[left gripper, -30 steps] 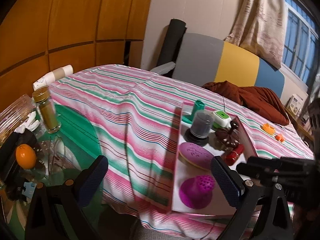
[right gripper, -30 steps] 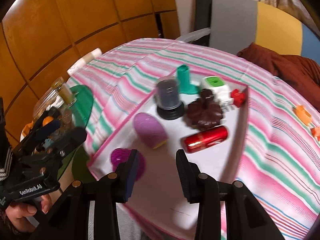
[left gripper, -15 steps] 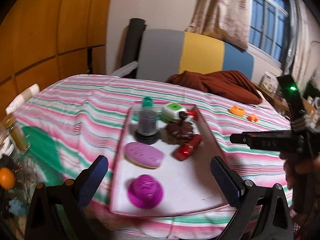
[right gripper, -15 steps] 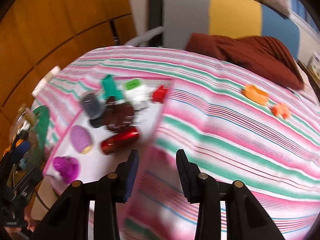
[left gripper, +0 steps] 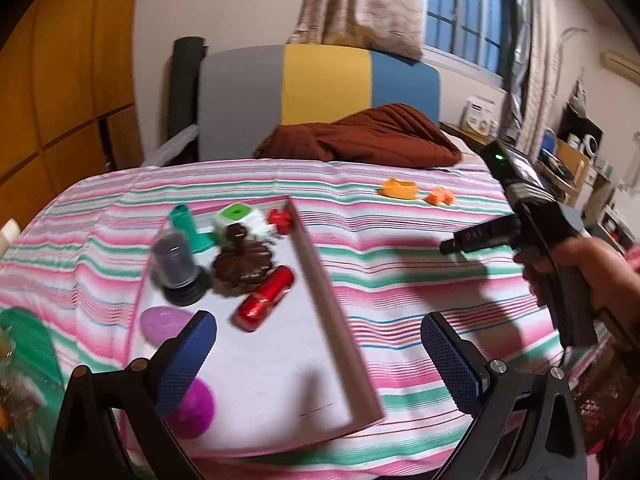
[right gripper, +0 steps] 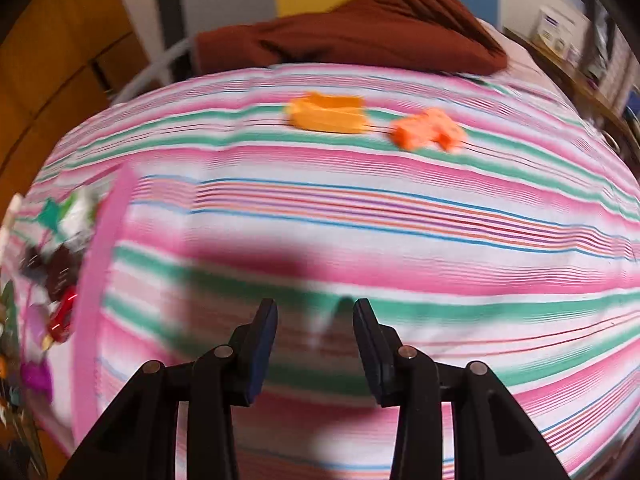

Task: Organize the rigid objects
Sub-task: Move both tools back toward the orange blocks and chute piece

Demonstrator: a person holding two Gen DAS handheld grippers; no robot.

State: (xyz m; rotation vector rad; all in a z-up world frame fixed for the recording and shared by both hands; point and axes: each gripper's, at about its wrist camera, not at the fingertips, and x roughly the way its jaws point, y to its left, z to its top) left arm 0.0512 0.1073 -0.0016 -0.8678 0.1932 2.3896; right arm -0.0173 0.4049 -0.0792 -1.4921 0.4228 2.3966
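On the striped bedspread (right gripper: 360, 216), well apart from the filled tray (left gripper: 316, 264), two orange toys (right gripper: 326, 114) are faced by the right gripper (right gripper: 314, 340), jaws part-open and empty, left gripper (left gripper: 316, 360) wide and empty; a reach and wider opening are judged next.

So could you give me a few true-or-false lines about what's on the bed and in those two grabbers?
1. The red can lies inside the tray. True.
2. Two orange toys sit in the tray. False: they lie on the striped sheet, outside it.
3. The right gripper holds a toy. False: its jaws are empty.
4. The left gripper is open and empty. True.
5. A brown blanket lies at the bed's far end. True.
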